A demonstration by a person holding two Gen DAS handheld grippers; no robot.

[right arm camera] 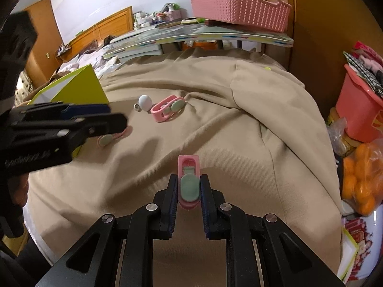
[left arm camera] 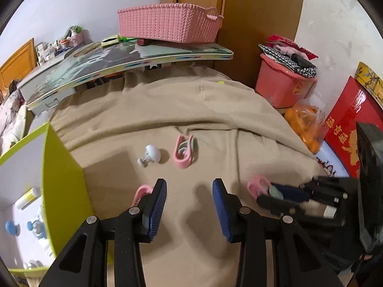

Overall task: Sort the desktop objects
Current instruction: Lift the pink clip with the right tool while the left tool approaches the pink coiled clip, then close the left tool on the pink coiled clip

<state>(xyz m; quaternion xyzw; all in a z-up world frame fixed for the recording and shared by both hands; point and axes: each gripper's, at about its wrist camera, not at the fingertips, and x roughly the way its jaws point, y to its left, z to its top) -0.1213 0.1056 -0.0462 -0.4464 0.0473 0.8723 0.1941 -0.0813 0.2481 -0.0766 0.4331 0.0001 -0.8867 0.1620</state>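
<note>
**Right claw clamped on a pink clip; left claw wide apart over the cloth**

The right claw (right arm camera: 189, 191) has its two blue-padded fingers (right arm camera: 172, 199) pressed against the sides of a pink clip with a grey-green tab (right arm camera: 189, 184), which lies on the beige cloth (right arm camera: 239, 143) covering the surface. The clip's pink front end sticks out ahead of the fingertips.

The left claw (left arm camera: 189, 205) hangs over the cloth with its jaws spread wide and nothing between them. Just behind its left finger a second pink clip (left arm camera: 141, 191) peeks out; in the right wrist view the same clip lies under the left claw's tip, its grey-green tab showing.

Farther back on the cloth lie a third pink clip with a grey-green tab (left arm camera: 184, 151) and, just to its left, a small white rounded hook with a metal pin (left arm camera: 150, 155), close but apart.

At the left edge stands an open yellow-green box (left arm camera: 61, 179) with a white inside; a white and yellow tube (left arm camera: 26, 198) and small blue pieces (left arm camera: 36, 228) lie in it.

Behind the cloth a board carries a pink woven basket (left arm camera: 167, 21). To the right are a pink bucket (left arm camera: 282, 88) stuffed with fabric and a bag of oranges (right arm camera: 361, 179).
</note>
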